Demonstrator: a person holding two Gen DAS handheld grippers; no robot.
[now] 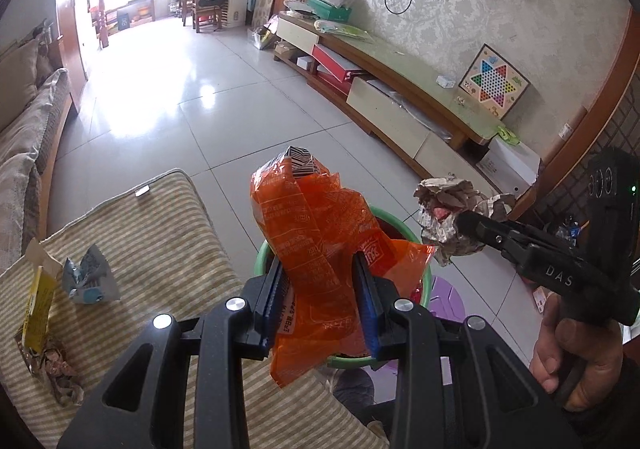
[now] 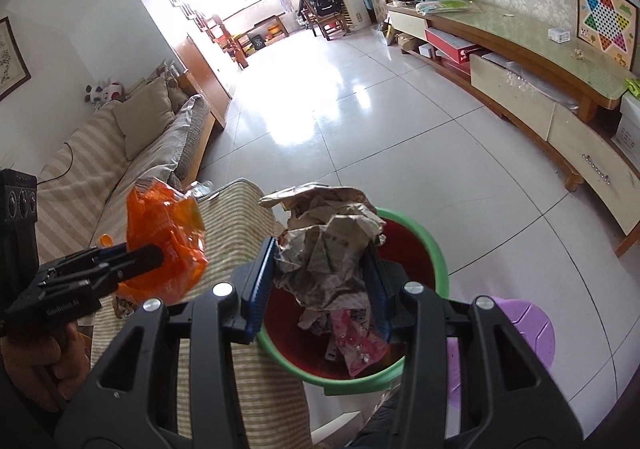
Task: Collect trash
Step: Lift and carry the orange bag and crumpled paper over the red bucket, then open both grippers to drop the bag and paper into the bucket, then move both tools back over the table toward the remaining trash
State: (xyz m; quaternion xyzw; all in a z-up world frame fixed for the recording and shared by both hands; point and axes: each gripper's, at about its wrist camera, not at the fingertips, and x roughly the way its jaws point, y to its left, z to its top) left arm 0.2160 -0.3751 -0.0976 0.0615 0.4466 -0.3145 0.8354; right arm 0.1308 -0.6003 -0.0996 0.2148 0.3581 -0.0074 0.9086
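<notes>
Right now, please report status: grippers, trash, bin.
Left gripper shut on orange wrapper. Right gripper shut on crumpled paper. Both over green bin; nothing blocking.

A crinkled orange wrapper [image 1: 316, 233] hangs upright over the green-rimmed bin's [image 2: 438, 249] 9 o'clock edge. A crumpled grey paper wad [image 2: 328, 249] hangs above its centre, pink scraps [image 2: 358, 345] lying inside.

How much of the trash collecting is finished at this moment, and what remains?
Partly done. The green bin already holds some wrappers, including a pink one. In hand: the left gripper clamps an orange wrapper, and the right gripper clamps a crumpled paper ball over the bin. Left: a yellow packet, a blue-grey wrapper and a brown scrap on the striped cushion.
</notes>
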